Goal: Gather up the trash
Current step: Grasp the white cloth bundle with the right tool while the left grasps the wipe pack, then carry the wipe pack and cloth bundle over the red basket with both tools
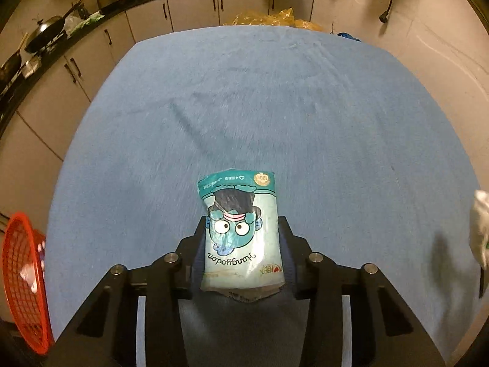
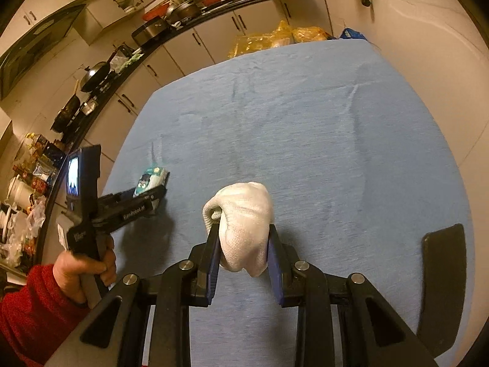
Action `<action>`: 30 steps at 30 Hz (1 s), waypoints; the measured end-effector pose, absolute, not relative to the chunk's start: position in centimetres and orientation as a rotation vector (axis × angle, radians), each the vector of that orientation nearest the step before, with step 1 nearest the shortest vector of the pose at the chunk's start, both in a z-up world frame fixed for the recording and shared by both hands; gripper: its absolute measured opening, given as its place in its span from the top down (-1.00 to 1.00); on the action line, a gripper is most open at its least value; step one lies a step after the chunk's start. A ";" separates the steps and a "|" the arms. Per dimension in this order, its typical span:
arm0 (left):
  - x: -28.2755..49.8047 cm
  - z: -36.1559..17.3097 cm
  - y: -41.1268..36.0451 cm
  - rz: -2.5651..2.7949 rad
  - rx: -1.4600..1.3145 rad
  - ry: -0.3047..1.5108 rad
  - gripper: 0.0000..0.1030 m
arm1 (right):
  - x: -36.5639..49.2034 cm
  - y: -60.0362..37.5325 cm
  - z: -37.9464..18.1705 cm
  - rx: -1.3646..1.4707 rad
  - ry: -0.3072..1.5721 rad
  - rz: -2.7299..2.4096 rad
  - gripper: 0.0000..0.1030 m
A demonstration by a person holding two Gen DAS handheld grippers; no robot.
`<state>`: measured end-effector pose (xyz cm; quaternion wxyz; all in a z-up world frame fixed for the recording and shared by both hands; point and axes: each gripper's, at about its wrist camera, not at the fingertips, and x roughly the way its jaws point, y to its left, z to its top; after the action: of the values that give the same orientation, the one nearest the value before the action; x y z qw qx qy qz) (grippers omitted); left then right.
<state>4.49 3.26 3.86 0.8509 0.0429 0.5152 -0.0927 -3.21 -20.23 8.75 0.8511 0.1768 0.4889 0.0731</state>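
Note:
A teal snack packet with a cartoon face sits between the fingers of my left gripper, just over the blue-covered table. Both pads press its sides, so the left gripper is shut on it. The right wrist view shows the same packet in the left gripper, held by a hand in a red sleeve. My right gripper is shut on a crumpled white cloth, lifted above the table. That cloth also shows at the right edge of the left wrist view.
A red mesh basket stands off the table's left edge. A flat black object lies on the cloth at the near right. Yellow plastic bags sit beyond the far edge. A kitchen counter with pans runs along the left.

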 end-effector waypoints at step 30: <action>-8.2 10.8 16.0 -0.094 -0.010 0.949 0.21 | -3.4 -2.1 10.1 0.202 1.030 0.406 0.41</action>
<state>-8.23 15.96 10.79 0.8883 -0.0046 0.4569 -0.0450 -3.36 -2.05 10.09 0.8458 0.0959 0.4883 0.1925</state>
